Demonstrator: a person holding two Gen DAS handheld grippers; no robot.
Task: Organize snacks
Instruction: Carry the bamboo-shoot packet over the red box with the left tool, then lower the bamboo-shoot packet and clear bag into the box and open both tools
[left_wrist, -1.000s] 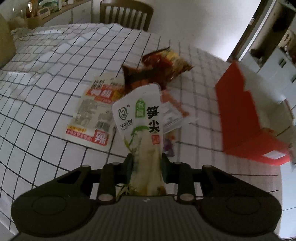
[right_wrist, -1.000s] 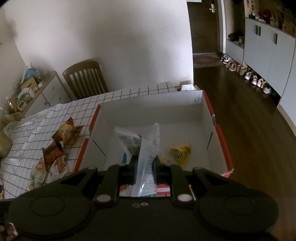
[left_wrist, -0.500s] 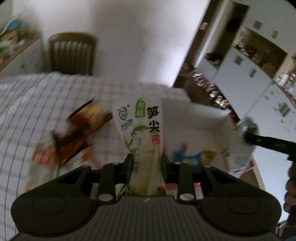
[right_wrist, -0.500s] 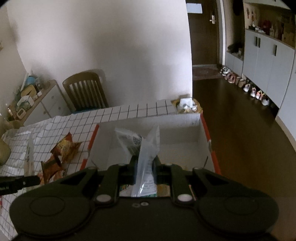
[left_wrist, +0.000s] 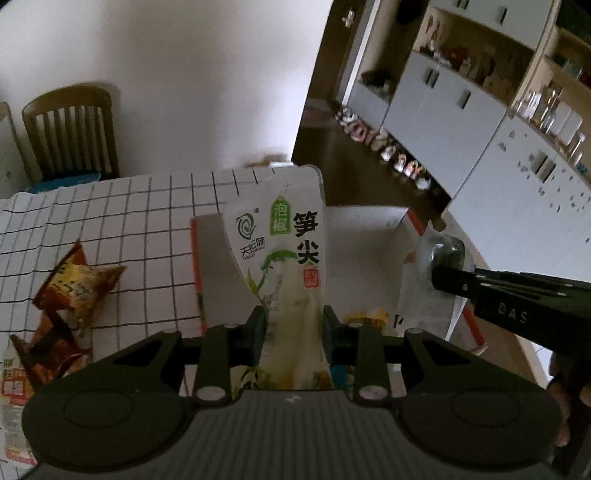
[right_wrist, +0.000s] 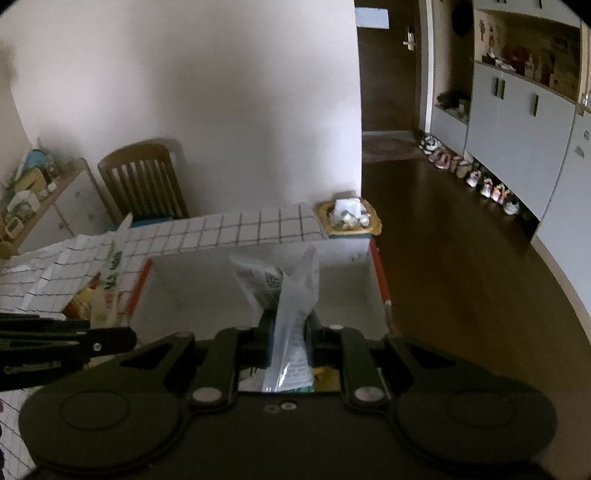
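- Lying loose on the checked tablecloth (left_wrist: 110, 206) at far left are the orange and red snack bags (left_wrist: 79, 282), not yet sorted, with a printed packet at the picture's edge below them.
- Next comes the left gripper (left_wrist: 290, 321), its jaws narrowed onto the white bamboo-shoot pouch (left_wrist: 284, 258), which stands upright between them, over the near left part of the red-edged box (left_wrist: 369, 229).
- Inside that box, low down, a yellow packet (left_wrist: 365, 315) already lies on the floor of it.
- Furthest right, the right gripper (right_wrist: 290, 334) has its jaws nearly closed on a crumpled clear packet (right_wrist: 291, 295), held over the same box.
- Judged from this, the step in hand is carrying both packets to the box; the next move calls for lowering each one inside before letting go, keeping the two grippers from knocking together, then returning for the bags on the cloth.
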